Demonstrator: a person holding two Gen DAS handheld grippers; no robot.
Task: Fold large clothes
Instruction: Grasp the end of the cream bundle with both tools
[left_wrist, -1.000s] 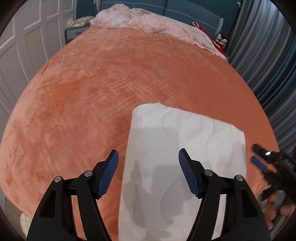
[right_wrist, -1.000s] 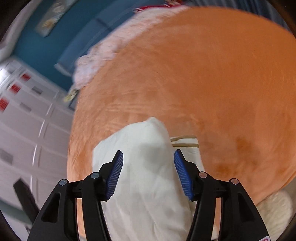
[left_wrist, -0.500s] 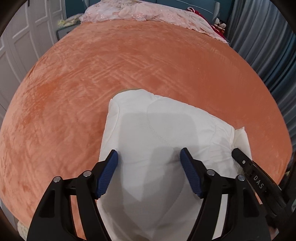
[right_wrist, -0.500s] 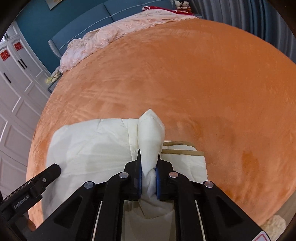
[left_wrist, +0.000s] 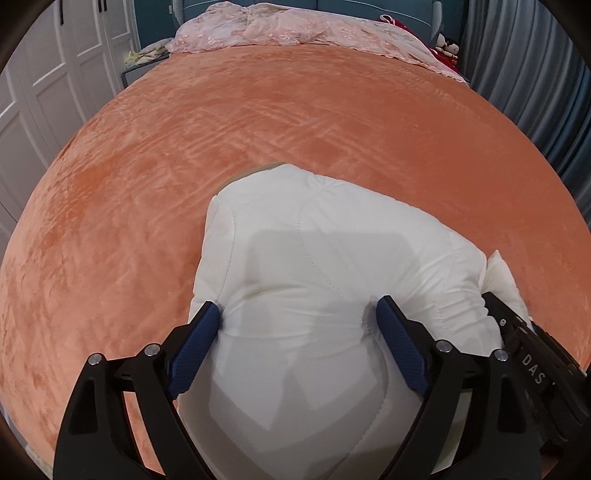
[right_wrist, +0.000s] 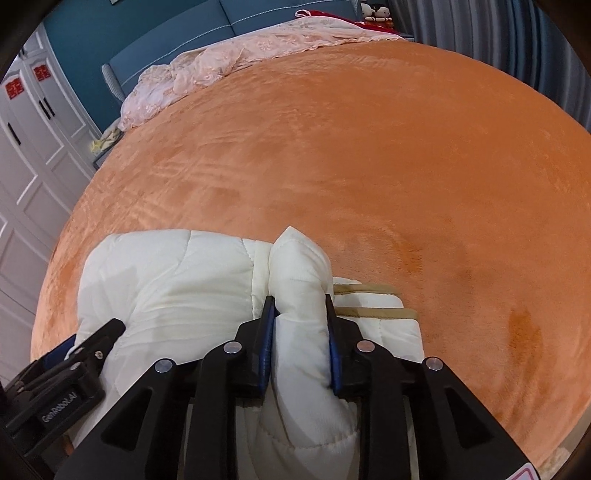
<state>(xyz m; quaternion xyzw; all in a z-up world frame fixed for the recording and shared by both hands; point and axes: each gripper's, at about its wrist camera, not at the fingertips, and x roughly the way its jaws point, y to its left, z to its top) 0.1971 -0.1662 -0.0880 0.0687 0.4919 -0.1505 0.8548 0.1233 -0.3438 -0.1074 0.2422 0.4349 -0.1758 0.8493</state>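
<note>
Broadly spread as the working ground: an orange plush bed cover (left_wrist: 258, 140), soft and wide enough to carry a bulky fold, with a pink lace coverlet (left_wrist: 295, 31) bunched out of the way along the far headboard edge. Lying at the near edge of that bed: a white quilted padded coat (left_wrist: 314, 258), already doubled into a thick bundle, its tan-trimmed hem (right_wrist: 373, 301) peeking from under the upper layer on the right side. Probably kept close to the bed's edge so both hands can reach over it from above. Straddling the bundle's near end: the left gripper (left_wrist: 299, 339), fingers (left_wrist: 195, 347) spread wide and opening, padding bulging between them but pads barely brushing it, likely letting the layer settle flat. Clasping a puffy upright fold of the coat, perhaps a sleeve or a side edge: the right gripper (right_wrist: 300, 345), fingers (right_wrist: 266, 343) narrow against the padding and easing apart, the fold between them. Judging by this, nearing a release after laying the layer down.
</note>
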